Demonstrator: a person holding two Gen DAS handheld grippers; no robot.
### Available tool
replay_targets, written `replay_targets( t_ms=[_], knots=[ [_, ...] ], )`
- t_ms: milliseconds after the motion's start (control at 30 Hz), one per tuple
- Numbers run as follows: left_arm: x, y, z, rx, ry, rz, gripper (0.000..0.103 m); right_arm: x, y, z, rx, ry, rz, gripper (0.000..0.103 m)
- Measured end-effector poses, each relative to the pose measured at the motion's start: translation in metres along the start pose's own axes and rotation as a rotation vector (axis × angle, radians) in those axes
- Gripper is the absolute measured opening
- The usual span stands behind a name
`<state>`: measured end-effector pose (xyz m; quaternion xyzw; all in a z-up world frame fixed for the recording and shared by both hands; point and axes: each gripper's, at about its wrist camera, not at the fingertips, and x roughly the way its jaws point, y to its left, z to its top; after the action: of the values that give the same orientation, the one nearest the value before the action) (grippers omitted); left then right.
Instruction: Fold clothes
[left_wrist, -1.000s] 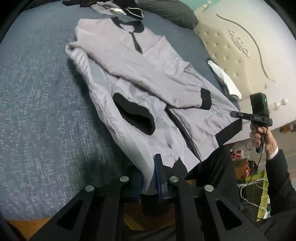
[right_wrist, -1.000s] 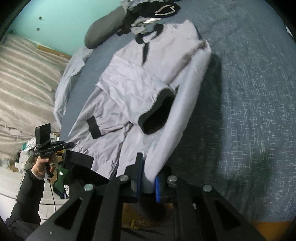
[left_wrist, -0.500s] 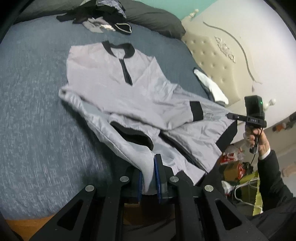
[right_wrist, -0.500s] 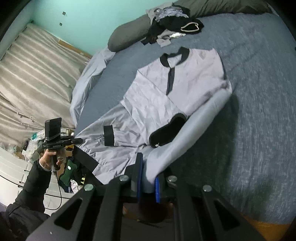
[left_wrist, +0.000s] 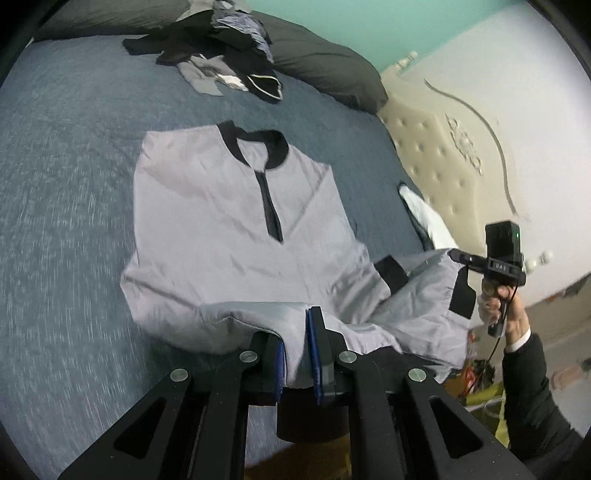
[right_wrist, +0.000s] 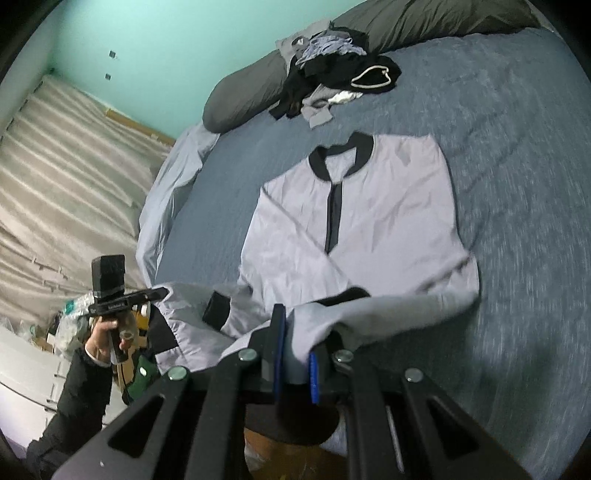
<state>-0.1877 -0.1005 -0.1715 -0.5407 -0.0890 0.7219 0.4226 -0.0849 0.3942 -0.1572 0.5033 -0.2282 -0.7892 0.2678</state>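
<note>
A grey jacket (left_wrist: 229, 206) with a black collar and placket lies front-up on the blue bedspread (left_wrist: 66, 221); its sleeves are folded across the body. My left gripper (left_wrist: 297, 332) is shut on the lower hem and holds it above the bed. In the right wrist view my right gripper (right_wrist: 295, 332) is shut on the hem of the same jacket (right_wrist: 369, 221), with a black cuff (right_wrist: 218, 308) just beyond. Each view shows the other gripper beside the black waistband: the right gripper (left_wrist: 456, 254) and the left gripper (right_wrist: 162, 291), both hand-held.
A heap of dark clothes (left_wrist: 221, 62) and a dark grey pillow (left_wrist: 325, 70) lie at the head of the bed. A cream tufted headboard (left_wrist: 436, 158) stands on one side, a light blue sheet (right_wrist: 166, 199) and curtain (right_wrist: 66, 177) on the other. Clutter covers the floor (right_wrist: 70, 325).
Both grippers have lifted the jacket's hem and carried it toward the collar. The lower part now hangs raised and bunched near the grippers.
</note>
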Motion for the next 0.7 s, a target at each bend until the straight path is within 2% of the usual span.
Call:
replay_targets(
  t_ms=[400, 700],
  knots=[
    [0.032, 0.089, 0.098, -0.132, -0.063, -0.002, 0.013, 0.042, -0.05, 0.117, 0.076, -0.055, -0.036, 0.01],
    [0.086, 0.158, 0.153, -0.239, -0.039, 0.033, 0.013, 0.115, -0.109, 0.191, 0.146, -0.048, -0.104, 0.01]
  ],
)
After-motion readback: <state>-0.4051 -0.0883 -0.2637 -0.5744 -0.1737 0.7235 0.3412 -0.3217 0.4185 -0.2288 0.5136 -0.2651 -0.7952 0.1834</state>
